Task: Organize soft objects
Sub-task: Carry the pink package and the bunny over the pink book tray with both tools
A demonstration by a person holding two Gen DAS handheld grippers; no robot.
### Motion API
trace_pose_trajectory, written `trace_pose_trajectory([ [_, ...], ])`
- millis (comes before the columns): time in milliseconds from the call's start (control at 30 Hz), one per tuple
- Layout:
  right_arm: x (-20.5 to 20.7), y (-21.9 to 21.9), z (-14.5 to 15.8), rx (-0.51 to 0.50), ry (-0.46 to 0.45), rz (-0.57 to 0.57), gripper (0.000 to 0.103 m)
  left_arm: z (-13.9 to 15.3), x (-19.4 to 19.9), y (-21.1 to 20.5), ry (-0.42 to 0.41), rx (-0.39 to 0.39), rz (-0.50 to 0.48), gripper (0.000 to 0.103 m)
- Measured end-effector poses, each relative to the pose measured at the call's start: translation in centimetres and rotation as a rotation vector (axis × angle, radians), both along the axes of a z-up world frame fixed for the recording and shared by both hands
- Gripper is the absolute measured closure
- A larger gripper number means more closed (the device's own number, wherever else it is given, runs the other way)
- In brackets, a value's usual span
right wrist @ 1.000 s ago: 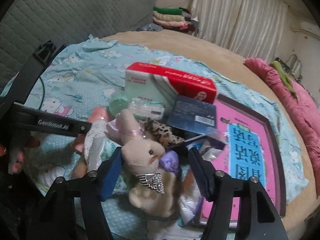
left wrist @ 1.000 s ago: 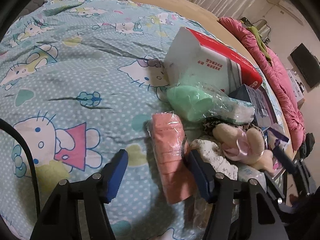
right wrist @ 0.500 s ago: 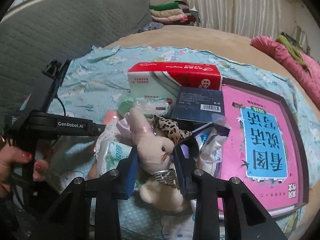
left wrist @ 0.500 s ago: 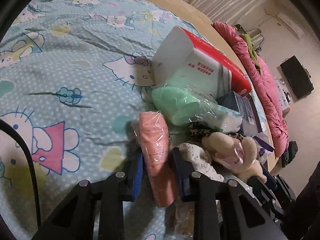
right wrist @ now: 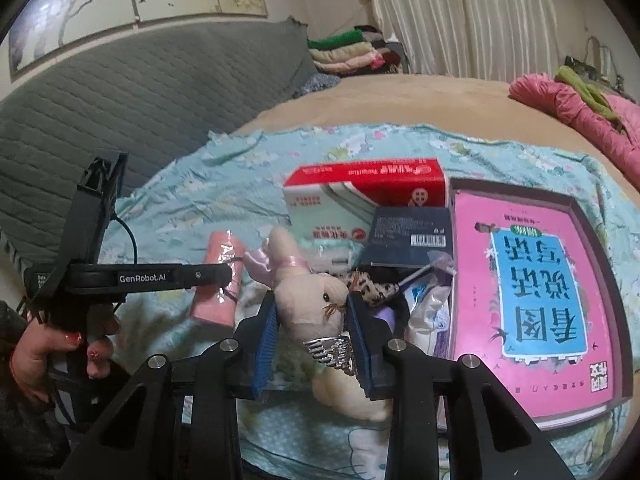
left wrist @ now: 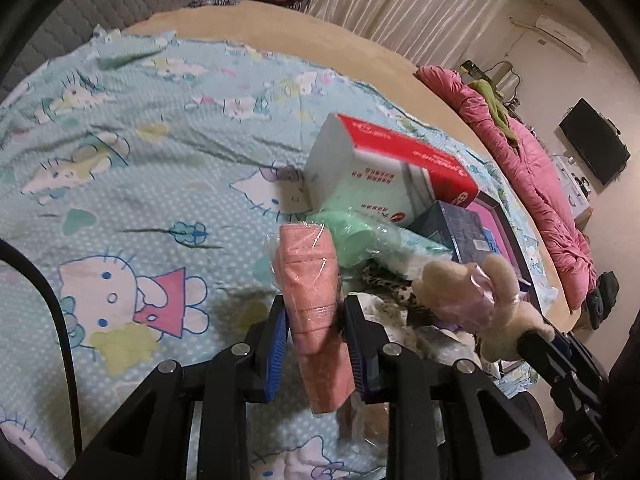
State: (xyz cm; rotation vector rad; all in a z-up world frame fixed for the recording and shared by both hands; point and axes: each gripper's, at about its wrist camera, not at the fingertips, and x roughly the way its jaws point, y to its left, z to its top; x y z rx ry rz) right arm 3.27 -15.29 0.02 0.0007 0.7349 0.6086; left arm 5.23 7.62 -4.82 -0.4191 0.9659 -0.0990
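My left gripper (left wrist: 314, 312) is shut on a pink towel pack wrapped in clear plastic (left wrist: 308, 276) and holds it upright, lifted above the blue cartoon-cat sheet (left wrist: 120, 160). My right gripper (right wrist: 310, 308) is shut on a beige plush rabbit (right wrist: 308, 300) with a pink ribbon and small silver wings. Its pads press on the rabbit's head and chest. In the right wrist view the left gripper (right wrist: 224, 276) and the pink pack (right wrist: 222, 248) show at the left, with a hand (right wrist: 36, 348) on the handle. The rabbit (left wrist: 472, 292) also shows at the right of the left wrist view.
Behind the held items lie a red and white tissue box (right wrist: 360, 192), a green pack in plastic (left wrist: 352, 236), a dark blue box (right wrist: 408, 232), a leopard-print piece (right wrist: 368, 286) and a pink book in a tray (right wrist: 536, 292). A pink quilt (left wrist: 532, 184) lies along the bed's far edge.
Both grippers went from open around their items to shut on them. The pink pack and the rabbit have since risen off the pile.
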Motion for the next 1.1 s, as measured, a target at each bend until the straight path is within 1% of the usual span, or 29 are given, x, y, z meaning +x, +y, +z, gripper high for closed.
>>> trace_pose_trajectory([
  [167, -0.4, -0.7, 1.1, 0.037, -0.040, -0.011, 0.069, 2.0, -1.0, -0.5, -0.043, 0.019, -0.005, 0.075],
  [467, -0.6, -3.3, 3.1, 0.099, -0.079, -0.084, 0.068, 5.4, -1.5, -2.6, -0.096, 0.030, -0.040, 0.075],
  [667, -0.7, -6.1, 4.3, 0.126, -0.120, -0.174, 0.069, 7.3, -1.5, -5.0, -0.127, 0.040, -0.086, 0.075],
  [833, -1.0, -8.4, 5.0, 0.115, -0.159, -0.254, 0.069, 8.7, -1.1, -7.7, -0.145, 0.044, -0.137, 0.075],
  [1100, -0.7, -12.5, 5.0, 0.131, -0.160, -0.384, 0.069, 10.0, -0.3, -12.7, -0.163, 0.063, -0.223, 0.075],
])
